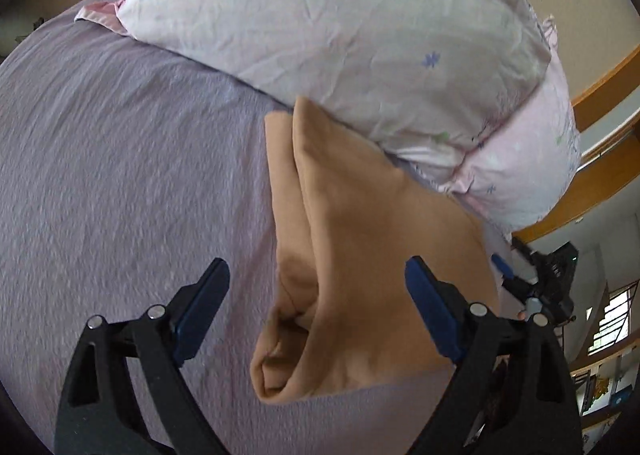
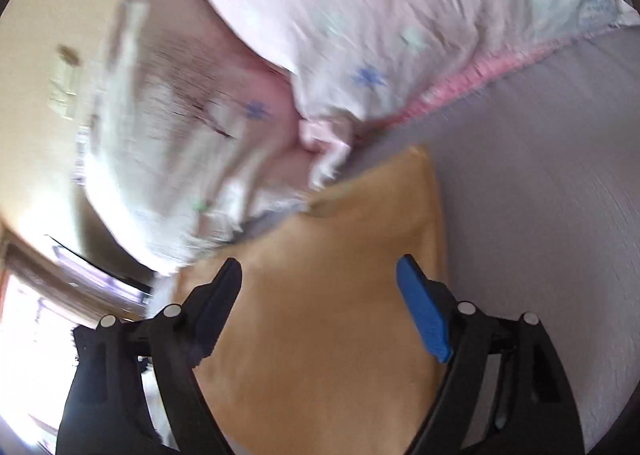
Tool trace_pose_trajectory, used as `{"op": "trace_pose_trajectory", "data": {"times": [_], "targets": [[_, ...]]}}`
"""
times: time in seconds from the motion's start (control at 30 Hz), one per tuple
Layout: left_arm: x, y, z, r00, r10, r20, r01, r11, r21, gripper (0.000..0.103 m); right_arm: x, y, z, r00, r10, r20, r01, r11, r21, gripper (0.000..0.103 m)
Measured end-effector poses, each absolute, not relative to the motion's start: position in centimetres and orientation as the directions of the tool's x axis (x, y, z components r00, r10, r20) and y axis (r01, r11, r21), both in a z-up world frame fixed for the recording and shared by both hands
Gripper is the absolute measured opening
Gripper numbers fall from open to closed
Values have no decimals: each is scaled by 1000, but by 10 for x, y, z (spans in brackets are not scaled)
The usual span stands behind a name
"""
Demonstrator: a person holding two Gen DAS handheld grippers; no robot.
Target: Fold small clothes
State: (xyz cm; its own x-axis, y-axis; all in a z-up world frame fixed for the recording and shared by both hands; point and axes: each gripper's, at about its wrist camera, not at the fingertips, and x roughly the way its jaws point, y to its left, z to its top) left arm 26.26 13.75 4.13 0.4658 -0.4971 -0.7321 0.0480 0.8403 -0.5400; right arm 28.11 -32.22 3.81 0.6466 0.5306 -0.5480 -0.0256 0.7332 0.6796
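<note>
A tan garment (image 1: 360,255) lies folded on the lilac bedsheet (image 1: 120,175), its far corner against the pillow. My left gripper (image 1: 316,295) is open and empty, its jaws wide apart just above the garment's near end. In the right wrist view the same tan garment (image 2: 332,295) fills the lower middle. My right gripper (image 2: 320,295) is open and empty, hovering over the garment. The right gripper also shows in the left wrist view (image 1: 532,287) past the garment's right edge.
A white pillow with small flower prints (image 1: 340,35) lies at the head of the bed, also blurred in the right wrist view (image 2: 320,35). A wooden bed frame (image 1: 600,95) runs along the right. The lilac sheet (image 2: 540,175) spreads right of the garment.
</note>
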Motion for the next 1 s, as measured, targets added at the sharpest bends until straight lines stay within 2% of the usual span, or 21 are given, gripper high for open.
{"op": "trace_pose_trajectory", "data": {"times": [0.07, 0.13, 0.2, 0.23, 0.27, 0.3, 0.43, 0.57, 0.67, 0.73, 0.83, 0.87, 0.93, 0.97, 1.0], "targets": [[265, 124, 35, 445, -472, -761, 58, 863, -501, 86, 272, -326, 42, 685, 539, -491, -78, 724, 686, 89], [268, 114, 27, 428, -450, -783, 39, 875, -482, 78, 272, -330, 37, 683, 575, -450, -107, 689, 717, 89], [269, 110, 15, 413, -462, -785, -13, 859, -513, 45, 268, -341, 28, 675, 630, -384, -125, 611, 781, 89], [267, 109, 17, 437, -444, -782, -27, 863, -505, 32, 272, -347, 27, 681, 636, -362, -121, 585, 802, 89], [267, 108, 18, 429, -478, -766, -24, 842, -539, 24, 270, -352, 22, 689, 633, -353, -109, 572, 813, 90], [268, 110, 26, 445, -491, -749, -32, 827, -562, 22, 268, -359, 18, 696, 628, -348, -89, 557, 826, 90], [271, 87, 75, 487, -561, -669, 66, 788, -612, 21, 271, -371, 31, 746, 598, -293, -71, 509, 858, 90], [277, 5, 124, 453, -678, -579, 265, 723, -638, 21, 261, -389, 43, 799, 546, -250, -69, 496, 866, 90], [280, -82, 126, 343, -766, -543, 400, 642, -654, 21, 259, -398, 44, 811, 526, -257, -51, 501, 864, 90], [280, -138, 109, 262, -788, -557, 438, 611, -659, 24, 259, -400, 42, 813, 505, -291, -26, 530, 847, 90], [279, -203, 80, 138, -739, -660, 513, 623, -591, 34, 259, -406, 47, 806, 472, -356, 9, 592, 806, 90], [275, -205, 78, 121, -754, -646, 522, 602, -604, 36, 257, -406, 49, 799, 469, -377, 12, 614, 789, 90], [270, -186, 89, 132, -809, -573, 538, 544, -644, 50, 247, -405, 58, 775, 488, -401, -24, 658, 753, 90], [267, -168, 97, 184, -809, -558, 538, 558, -632, 65, 243, -403, 62, 761, 503, -409, -42, 668, 743, 90], [265, -149, 104, 256, -794, -552, 528, 593, -608, 71, 238, -400, 65, 739, 528, -418, -68, 676, 734, 90]]}}
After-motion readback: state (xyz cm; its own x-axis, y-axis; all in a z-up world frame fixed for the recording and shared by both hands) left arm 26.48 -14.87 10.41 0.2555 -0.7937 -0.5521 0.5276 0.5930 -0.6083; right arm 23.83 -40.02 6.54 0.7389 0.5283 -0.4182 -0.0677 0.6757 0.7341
